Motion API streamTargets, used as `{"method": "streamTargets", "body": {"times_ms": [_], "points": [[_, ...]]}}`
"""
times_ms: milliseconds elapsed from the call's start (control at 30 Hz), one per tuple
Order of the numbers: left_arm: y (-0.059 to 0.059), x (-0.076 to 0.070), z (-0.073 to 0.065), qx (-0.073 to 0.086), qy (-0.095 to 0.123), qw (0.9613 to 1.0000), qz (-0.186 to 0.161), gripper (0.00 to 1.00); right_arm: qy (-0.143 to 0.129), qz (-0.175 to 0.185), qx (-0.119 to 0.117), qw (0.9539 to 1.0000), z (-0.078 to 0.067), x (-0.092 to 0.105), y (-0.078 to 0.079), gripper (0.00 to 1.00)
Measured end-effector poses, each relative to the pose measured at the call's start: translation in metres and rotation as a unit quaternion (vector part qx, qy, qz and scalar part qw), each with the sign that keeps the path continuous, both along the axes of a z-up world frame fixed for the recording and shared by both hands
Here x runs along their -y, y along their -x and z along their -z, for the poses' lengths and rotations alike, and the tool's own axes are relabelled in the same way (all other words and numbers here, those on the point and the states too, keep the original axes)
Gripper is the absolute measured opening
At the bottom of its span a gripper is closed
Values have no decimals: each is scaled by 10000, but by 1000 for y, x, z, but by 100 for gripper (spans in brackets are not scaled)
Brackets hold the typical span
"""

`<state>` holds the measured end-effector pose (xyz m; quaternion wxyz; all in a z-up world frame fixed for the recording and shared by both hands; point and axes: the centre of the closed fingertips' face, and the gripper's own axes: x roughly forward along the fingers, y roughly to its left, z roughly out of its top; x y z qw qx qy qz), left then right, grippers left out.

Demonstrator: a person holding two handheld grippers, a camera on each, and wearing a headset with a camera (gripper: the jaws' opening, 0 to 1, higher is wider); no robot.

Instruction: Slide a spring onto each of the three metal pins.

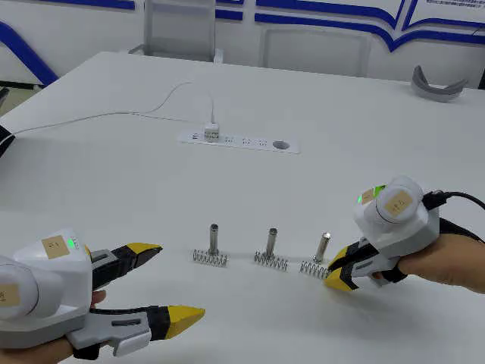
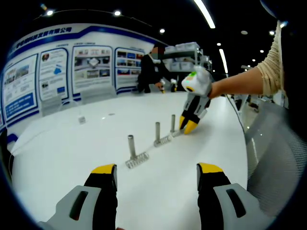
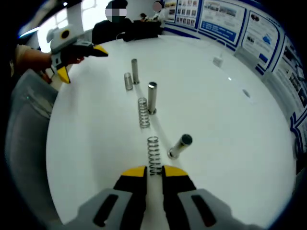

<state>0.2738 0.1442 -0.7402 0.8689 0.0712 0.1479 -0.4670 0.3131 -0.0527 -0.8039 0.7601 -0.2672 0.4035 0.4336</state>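
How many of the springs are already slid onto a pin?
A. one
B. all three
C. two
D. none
D: the springs lie flat on the table beside bare pins, and the right gripper has its jaws around the end of the right spring.

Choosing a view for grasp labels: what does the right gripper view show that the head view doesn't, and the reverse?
Right gripper view: the right tool closed on the near end of the nearest spring, seen straight down the jaws; wall posters and a seated person beyond the table. Head view: the power strip with its white plug and cable, and a grey band at the table's far right. Both: three pins, the right-hand one tilted, a spring lying by each, and the left tool open.
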Motion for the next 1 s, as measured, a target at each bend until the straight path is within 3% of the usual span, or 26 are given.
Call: {"method": "streamTargets", "body": {"times_ms": [400,700,1000], "points": [[3,5,3,-33,10,10000,82,68,18,52,-160,9999,2,1,2,12],[6,12,6,-54,-1,9998,185,68,2,84,-141,9999,-2,1,6,11],[10,24,8,-57,-46,9992,384,66,33,-139,-202,9997,-7,-5,21,11]]}}
